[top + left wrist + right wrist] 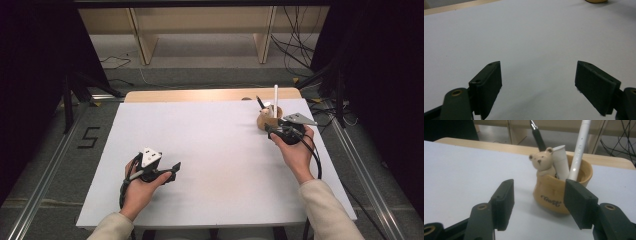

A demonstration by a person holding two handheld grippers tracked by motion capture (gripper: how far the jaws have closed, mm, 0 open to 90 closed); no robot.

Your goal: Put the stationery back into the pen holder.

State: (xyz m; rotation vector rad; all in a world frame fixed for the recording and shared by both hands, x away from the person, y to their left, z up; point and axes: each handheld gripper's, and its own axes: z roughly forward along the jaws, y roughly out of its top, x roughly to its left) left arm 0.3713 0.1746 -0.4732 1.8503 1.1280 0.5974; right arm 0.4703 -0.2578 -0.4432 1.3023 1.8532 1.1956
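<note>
A tan wooden pen cup (560,192) with a small bear figure (542,165) on its rim stands at the table's far right, also in the high view (269,120). It holds a black pen (538,137), a long white pen (579,147) and a short white tube (561,161). My right gripper (538,203) is open just in front of the cup, its jaws apart with nothing between them; in the high view it sits right behind the cup (280,131). My left gripper (538,85) is open over bare white table at the near left (167,172).
The white table top (210,155) has a wooden strip (210,95) along its far edge. Beyond it are wooden shelf legs (145,45) and cables (295,45) on the floor. Metal rails (45,170) run along both sides.
</note>
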